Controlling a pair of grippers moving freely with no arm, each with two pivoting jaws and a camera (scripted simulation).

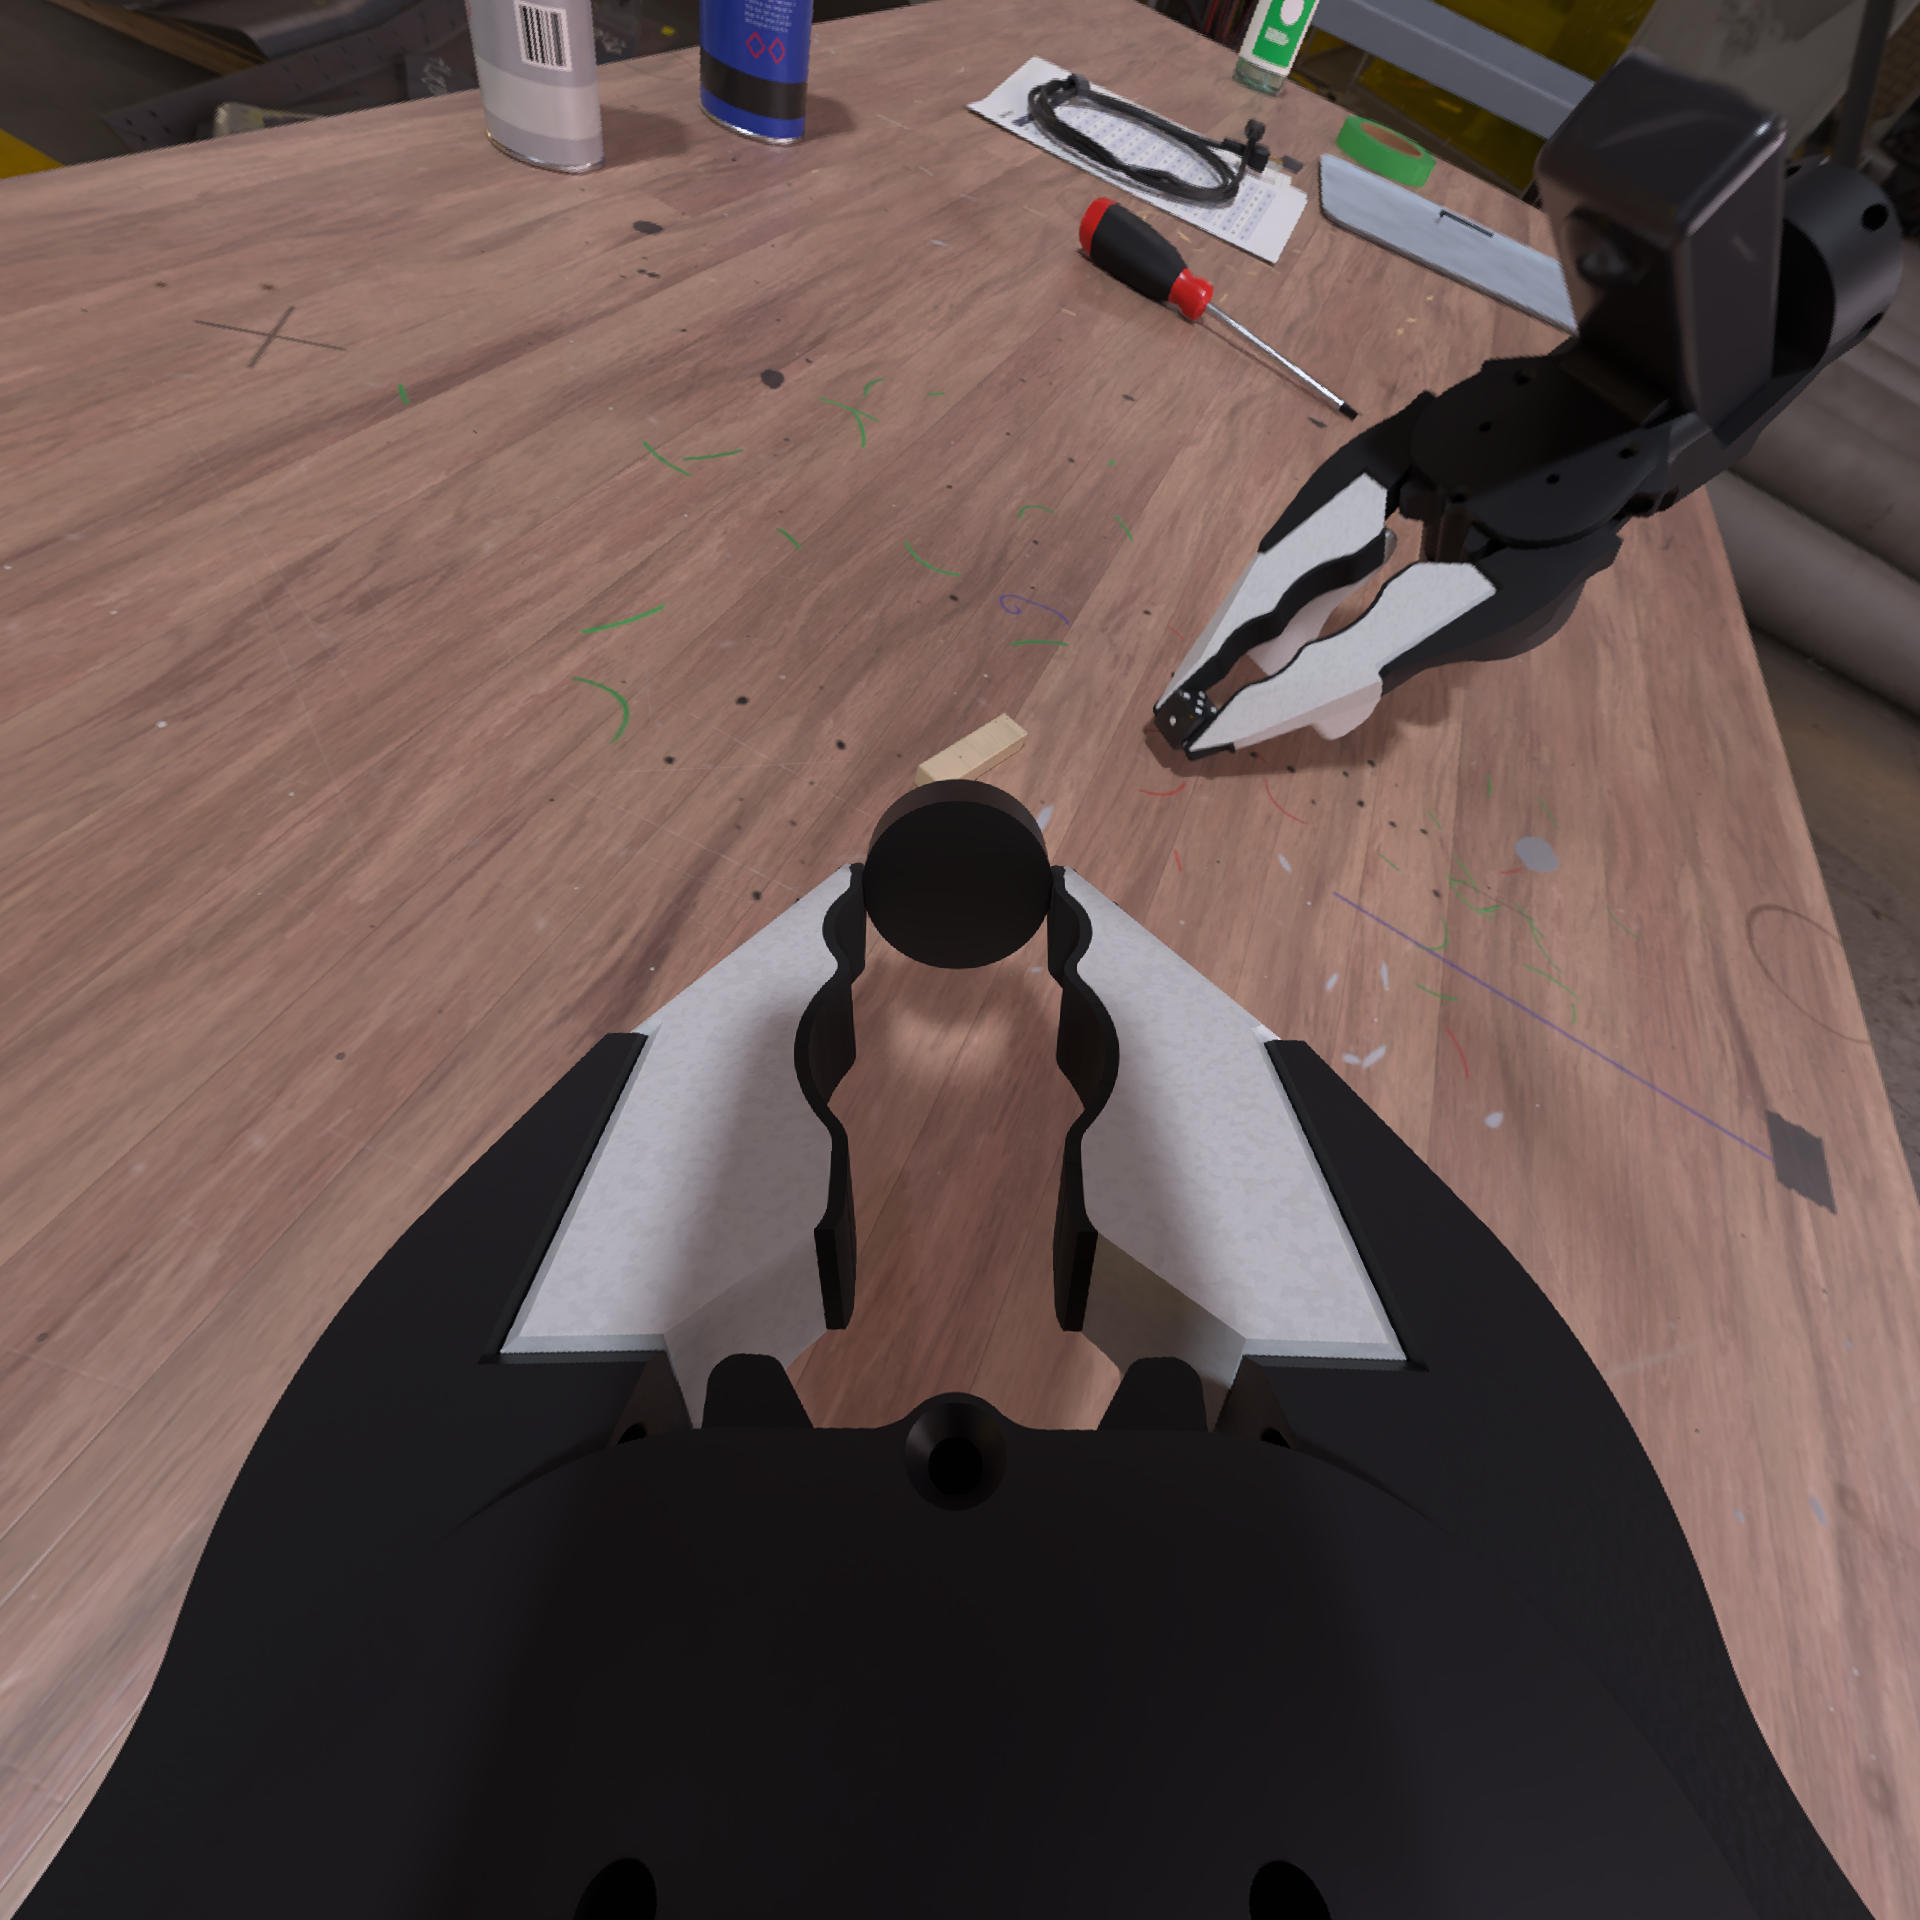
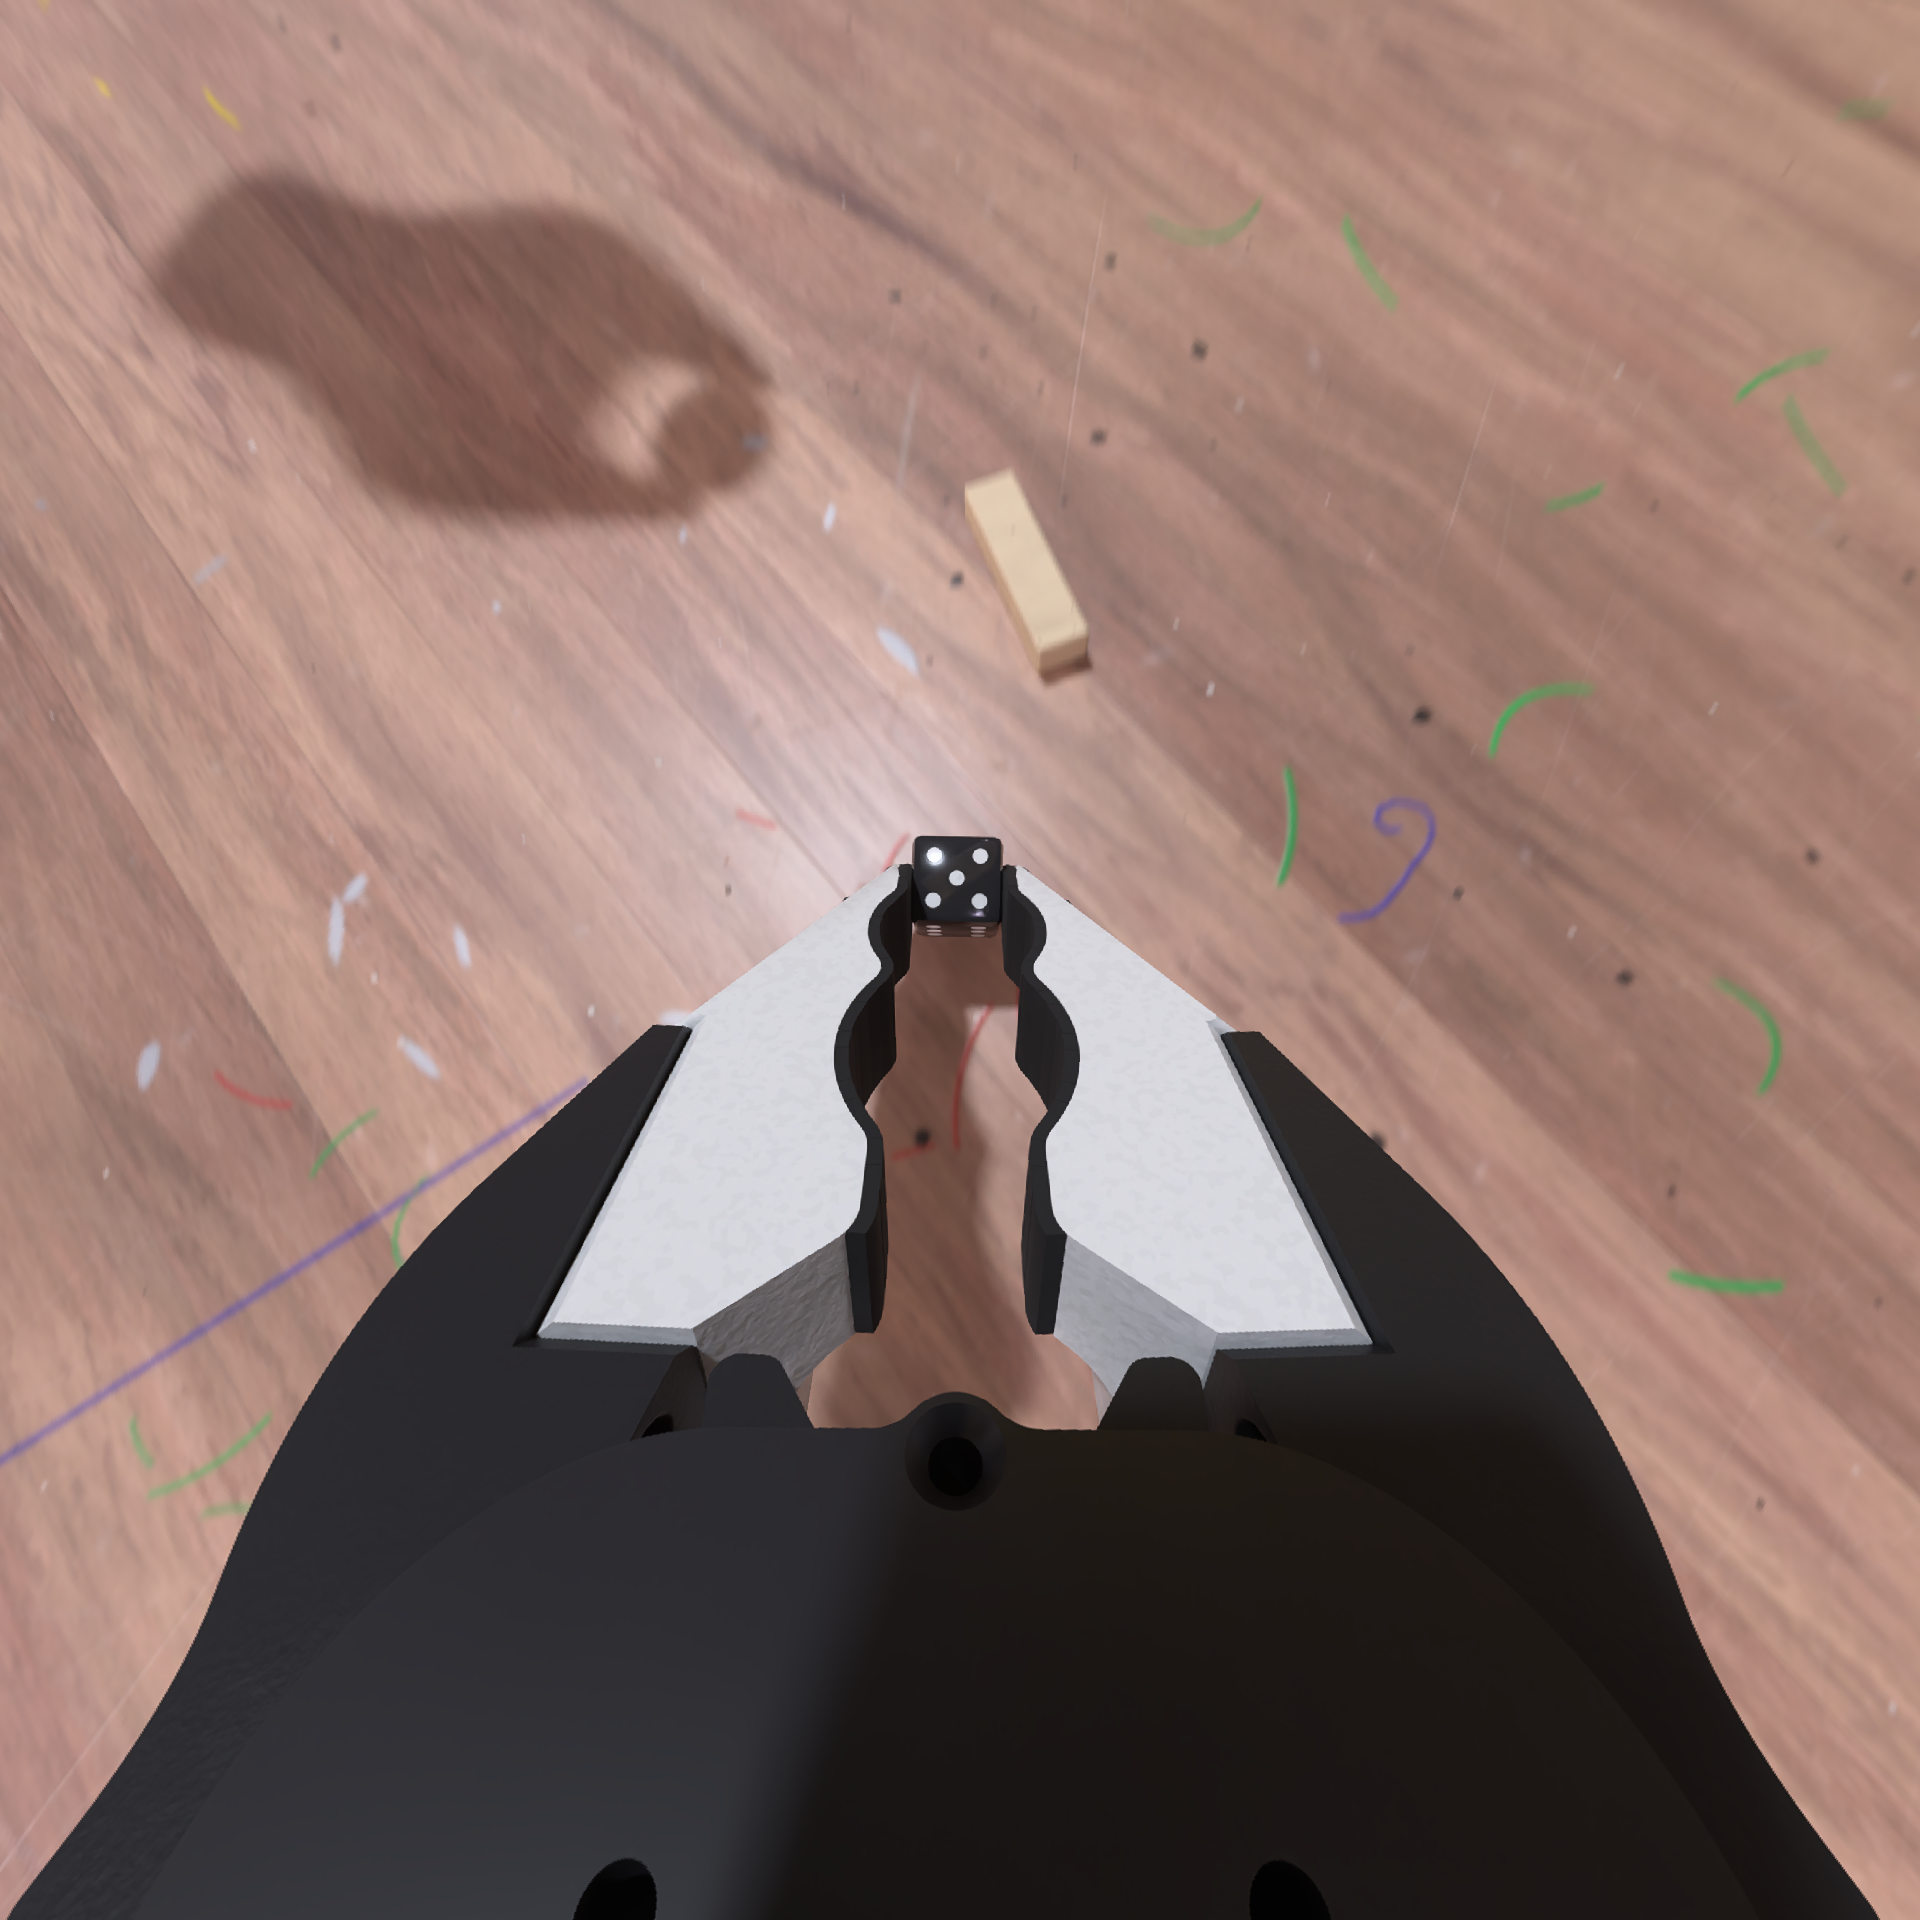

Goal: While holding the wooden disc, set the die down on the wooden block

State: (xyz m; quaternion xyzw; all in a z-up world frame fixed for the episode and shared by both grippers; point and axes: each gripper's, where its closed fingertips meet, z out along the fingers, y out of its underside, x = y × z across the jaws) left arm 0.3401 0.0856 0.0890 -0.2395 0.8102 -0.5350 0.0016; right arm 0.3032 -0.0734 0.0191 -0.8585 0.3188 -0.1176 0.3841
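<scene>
My left gripper (image 1: 956, 883) is shut on a dark round wooden disc (image 1: 954, 896) and holds it above the table. A small pale wooden block (image 1: 971, 750) lies flat on the table just beyond the disc; it also shows in the right wrist view (image 2: 1027, 577). My right gripper (image 2: 956, 883) is shut on a black die with white pips (image 2: 956, 881), held at the fingertips. In the left wrist view the right gripper (image 1: 1184, 722) with the die (image 1: 1184, 713) is low over the table, to the right of the block and apart from it.
On the wooden table's (image 1: 416, 727) far side stand a grey can (image 1: 540, 83) and a blue can (image 1: 756, 68). A red-and-black screwdriver (image 1: 1174, 275), a coiled black cable on a sheet (image 1: 1143, 145), a green tape roll (image 1: 1387, 151) and a grey slab (image 1: 1455, 244) lie at the far right. The table edge runs down the right.
</scene>
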